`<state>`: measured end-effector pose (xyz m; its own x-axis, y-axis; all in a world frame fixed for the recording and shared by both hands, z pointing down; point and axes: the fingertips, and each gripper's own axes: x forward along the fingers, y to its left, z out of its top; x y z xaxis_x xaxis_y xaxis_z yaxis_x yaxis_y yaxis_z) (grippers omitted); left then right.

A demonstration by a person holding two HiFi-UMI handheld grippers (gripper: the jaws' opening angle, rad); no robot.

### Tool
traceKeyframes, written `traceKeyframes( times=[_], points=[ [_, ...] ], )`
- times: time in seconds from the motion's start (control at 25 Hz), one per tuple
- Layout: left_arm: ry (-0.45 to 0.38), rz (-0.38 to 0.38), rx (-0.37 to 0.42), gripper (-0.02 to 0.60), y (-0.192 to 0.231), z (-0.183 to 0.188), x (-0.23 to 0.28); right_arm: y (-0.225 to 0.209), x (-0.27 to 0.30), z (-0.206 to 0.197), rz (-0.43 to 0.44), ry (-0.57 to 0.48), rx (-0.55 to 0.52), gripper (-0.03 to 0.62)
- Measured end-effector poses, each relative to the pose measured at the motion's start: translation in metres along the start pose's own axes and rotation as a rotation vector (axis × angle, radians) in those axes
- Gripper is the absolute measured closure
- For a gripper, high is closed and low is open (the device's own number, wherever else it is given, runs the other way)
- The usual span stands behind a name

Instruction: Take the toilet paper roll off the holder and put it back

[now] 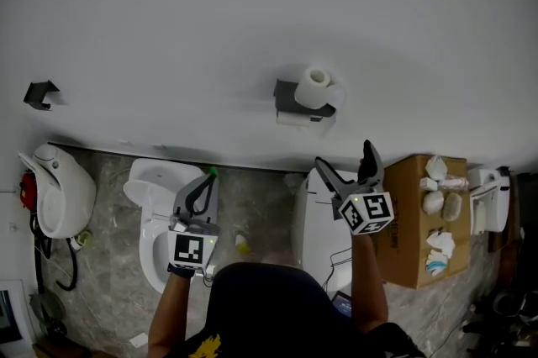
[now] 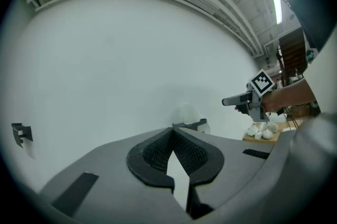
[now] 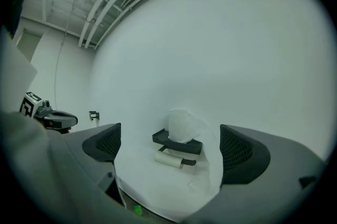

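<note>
Judging by how everything sits, either nothing has been done yet or the whole job is already wrapped up, and honestly it can't be told which. The toilet paper roll [image 1: 316, 86] is seen standing upright on the top shelf of the holder [image 1: 288, 97], which is fixed to the wall [image 1: 168, 28]. A slimmer roll [image 3: 169, 159], maybe just a core, is hung on the bar under that shelf. The right gripper [image 1: 344, 155] is raised with its jaws spread wide and nothing caught between them. It is aimed straight at the holder but is well apart from it, so no contact is made with the roll. The left gripper [image 1: 210, 177] is held lower and off to the left, jaws pressed together at the tips, with nothing pinched. If this is the start, the grab, the lift-off and the return are all left to do.
</note>
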<state>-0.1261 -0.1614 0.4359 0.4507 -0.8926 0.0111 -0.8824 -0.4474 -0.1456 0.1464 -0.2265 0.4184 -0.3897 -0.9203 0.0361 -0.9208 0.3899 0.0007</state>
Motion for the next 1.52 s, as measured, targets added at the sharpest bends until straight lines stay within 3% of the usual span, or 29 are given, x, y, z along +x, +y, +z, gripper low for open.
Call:
traceKeyframes(
  times=[0.32, 0.84, 1.52],
  points=[
    [-0.017, -0.046, -0.058, 0.565, 0.025, -0.003, 0.05, -0.004, 0.078, 0.004, 0.005, 0.027, -0.012, 0.033],
    [-0.029, -0.016, -0.031, 0.565, 0.023, 0.009, 0.099, -0.029, 0.147, 0.007, 0.07, 0.034, -0.018, 0.053],
    [-0.004, -0.018, -0.018, 0.565, 0.019, 0.004, 0.116, -0.024, 0.188, 0.0, 0.128, 0.096, -0.075, 0.258]
  ],
)
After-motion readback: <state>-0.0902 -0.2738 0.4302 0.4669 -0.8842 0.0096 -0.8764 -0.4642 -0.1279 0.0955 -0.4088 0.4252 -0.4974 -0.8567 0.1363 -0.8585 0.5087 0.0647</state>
